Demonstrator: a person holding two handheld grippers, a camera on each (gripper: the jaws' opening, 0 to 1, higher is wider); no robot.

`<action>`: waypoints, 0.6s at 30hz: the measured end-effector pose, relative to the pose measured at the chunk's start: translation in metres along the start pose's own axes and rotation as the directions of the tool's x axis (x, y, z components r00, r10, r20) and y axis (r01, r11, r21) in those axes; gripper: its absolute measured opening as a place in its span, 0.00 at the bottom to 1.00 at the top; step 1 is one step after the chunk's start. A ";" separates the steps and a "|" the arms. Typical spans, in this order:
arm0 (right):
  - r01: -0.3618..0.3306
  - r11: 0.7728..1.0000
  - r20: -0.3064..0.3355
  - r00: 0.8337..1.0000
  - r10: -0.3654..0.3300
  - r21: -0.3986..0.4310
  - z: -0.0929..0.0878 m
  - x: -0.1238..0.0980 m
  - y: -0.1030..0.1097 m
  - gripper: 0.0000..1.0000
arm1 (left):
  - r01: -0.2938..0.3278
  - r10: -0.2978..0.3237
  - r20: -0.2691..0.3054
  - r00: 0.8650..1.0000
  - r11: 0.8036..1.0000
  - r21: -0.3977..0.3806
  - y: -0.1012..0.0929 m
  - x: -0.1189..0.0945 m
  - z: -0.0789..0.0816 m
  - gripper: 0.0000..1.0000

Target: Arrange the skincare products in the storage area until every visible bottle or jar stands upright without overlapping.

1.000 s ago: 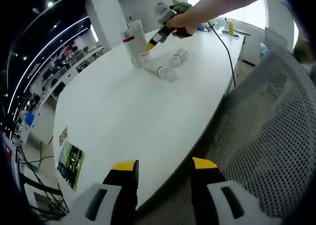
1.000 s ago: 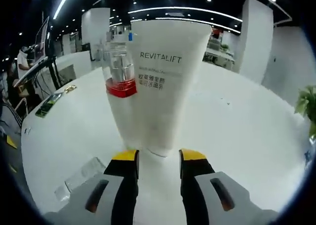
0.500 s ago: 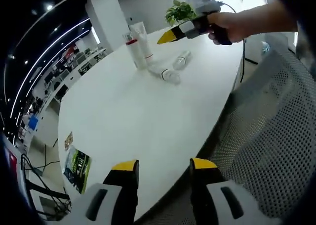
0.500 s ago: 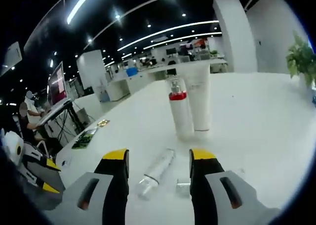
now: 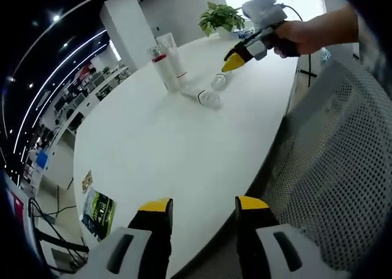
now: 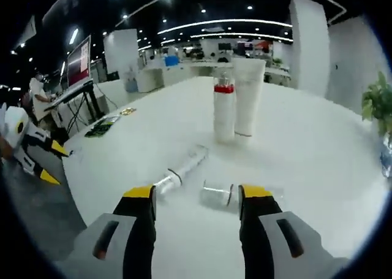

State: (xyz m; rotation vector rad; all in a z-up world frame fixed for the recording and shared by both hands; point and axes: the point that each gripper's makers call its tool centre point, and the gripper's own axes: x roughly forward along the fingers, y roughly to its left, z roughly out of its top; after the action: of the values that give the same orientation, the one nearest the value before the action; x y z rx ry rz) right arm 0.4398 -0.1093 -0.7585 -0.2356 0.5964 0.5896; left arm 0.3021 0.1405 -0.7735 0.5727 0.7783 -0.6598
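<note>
- Right gripper view puts your right gripper (image 6: pixel 197 196) above the white table (image 6: pixel 306 144), jaws apart and holding nothing, with the small clear jar (image 6: pixel 218 194) lying on its side between the yellow tips
- 2 products already stand upright, touching or nearly so: the red-collared bottle (image 6: pixel 224 114) and the white tube (image 6: pixel 248 97) just behind it
- The long clear bottle (image 6: pixel 182 167) lies tipped just beside the jar
- Take the jar first, I'd judge: come down squarely over its middle, close gently so it can't roll, and stand it clear of the upright pair
- In the left gripper view your hand (image 5: pixel 306 35) tilts that gripper down toward the lying items
- Your left gripper (image 5: pixel 199 206) hangs wide and empty off the table's near edge, well apart from the products
</note>
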 end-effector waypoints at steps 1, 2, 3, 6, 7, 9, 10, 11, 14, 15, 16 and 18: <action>-0.009 0.998 -0.029 1.000 0.008 -0.060 -0.003 0.002 -0.004 0.57 | 0.000 0.000 0.001 1.000 1.000 -0.002 0.000 0.000 0.000 0.42; -0.022 0.990 -0.079 0.997 0.011 -0.143 -0.008 0.004 -0.012 0.57 | -0.001 0.001 0.002 1.000 1.000 0.001 0.000 -0.001 0.000 0.42; -0.030 0.982 -0.105 0.994 0.010 -0.186 -0.009 0.004 -0.018 0.57 | -0.002 0.002 0.002 1.000 1.000 0.005 0.000 -0.001 0.000 0.41; -0.098 0.970 -0.164 0.985 0.062 -0.222 -0.010 0.011 -0.031 0.55 | -0.011 0.011 -0.010 1.000 1.000 0.002 0.002 -0.001 -0.003 0.41; -0.127 0.972 -0.197 0.977 0.087 -0.199 -0.014 0.014 -0.032 0.55 | -0.013 0.013 -0.013 1.000 1.000 0.001 0.003 -0.001 -0.003 0.41; -0.166 0.965 -0.255 0.961 0.111 -0.204 -0.022 0.021 -0.036 0.55 | -0.015 0.014 -0.017 1.000 1.000 -0.003 0.004 0.000 -0.005 0.41; -0.173 0.958 -0.281 0.954 0.104 -0.230 -0.025 0.023 -0.039 0.55 | -0.017 0.017 -0.023 1.000 1.000 -0.008 0.005 0.000 -0.006 0.41; -0.188 0.948 -0.317 0.943 0.101 -0.258 -0.028 0.026 -0.041 0.55 | -0.025 0.025 -0.028 0.999 0.999 -0.019 0.007 -0.001 -0.008 0.41; -0.230 0.925 -0.361 0.926 0.113 -0.301 -0.031 0.032 -0.039 0.57 | -0.032 0.031 -0.029 0.999 0.999 -0.025 0.009 -0.001 -0.008 0.41; -0.237 0.917 -0.377 0.920 0.107 -0.319 -0.033 0.033 -0.040 0.56 | -0.032 0.031 -0.027 0.999 0.999 -0.024 0.009 -0.001 -0.008 0.41; -0.244 0.903 -0.402 0.911 0.089 -0.354 -0.036 0.035 -0.042 0.54 | -0.032 0.031 -0.026 0.999 0.999 -0.024 0.008 -0.001 -0.008 0.41; -0.265 0.881 -0.433 0.898 0.077 -0.392 -0.040 0.036 -0.042 0.45 | -0.035 0.034 -0.025 0.999 0.999 -0.020 0.009 -0.001 -0.008 0.41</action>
State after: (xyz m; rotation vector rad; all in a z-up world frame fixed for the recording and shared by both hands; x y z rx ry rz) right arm 0.4697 -0.1425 -0.8103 -0.7580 0.8901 0.8622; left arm 0.3042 0.1518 -0.7750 0.5751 0.7957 -0.6134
